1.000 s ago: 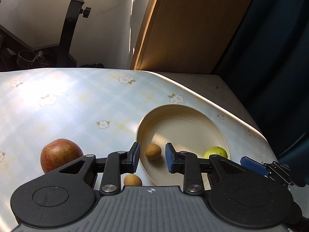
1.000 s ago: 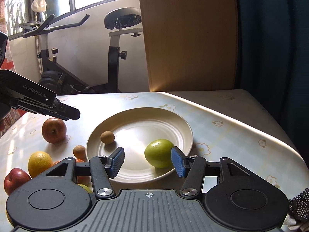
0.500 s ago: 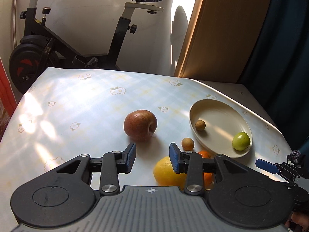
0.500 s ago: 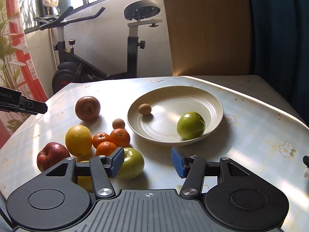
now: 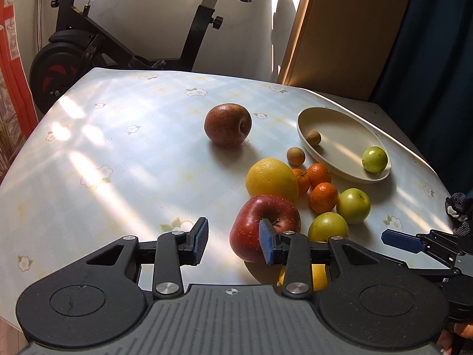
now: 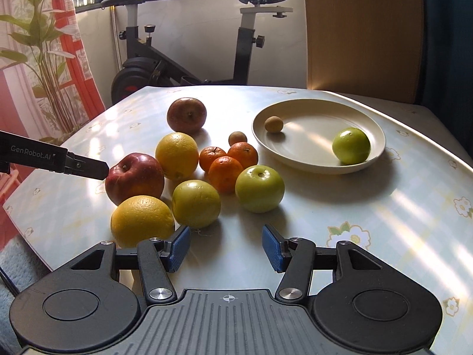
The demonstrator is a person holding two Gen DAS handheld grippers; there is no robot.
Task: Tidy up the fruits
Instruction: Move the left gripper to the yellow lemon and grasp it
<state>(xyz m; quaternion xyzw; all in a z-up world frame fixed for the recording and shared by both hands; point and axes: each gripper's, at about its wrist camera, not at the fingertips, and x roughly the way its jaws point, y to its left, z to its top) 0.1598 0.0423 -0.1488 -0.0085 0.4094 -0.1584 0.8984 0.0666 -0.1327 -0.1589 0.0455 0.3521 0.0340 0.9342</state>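
Note:
A cream plate [image 5: 340, 174] [image 6: 313, 103] holds a green fruit [image 6: 351, 145] and a small brown fruit [image 6: 273, 124]. Left of it on the table lie a red apple [image 5: 254, 222] [image 6: 134, 177], two yellow oranges [image 6: 176, 155] [image 6: 142, 220], three tangerines [image 6: 226, 173], two green fruits [image 6: 259, 188] [image 6: 196, 202], a brownish apple [image 5: 227, 125] and another small brown fruit [image 5: 295, 156]. My left gripper [image 5: 233, 244] is open with nothing between its pads, close to the red apple. My right gripper [image 6: 226, 250] is open and empty, short of the green fruits.
The flowered table [image 6: 384, 213] drops off at the left and near edges. An exercise bike [image 6: 189, 59] stands behind it, with a wooden board [image 6: 360, 29] and a dark blue curtain [image 5: 437, 44] at the back right. A plant [image 6: 44, 44] is at the far left.
Both grippers have drawn back from the plate toward the near side, bringing the fruit pile into view. The left jaws stand a little wider than a second ago.

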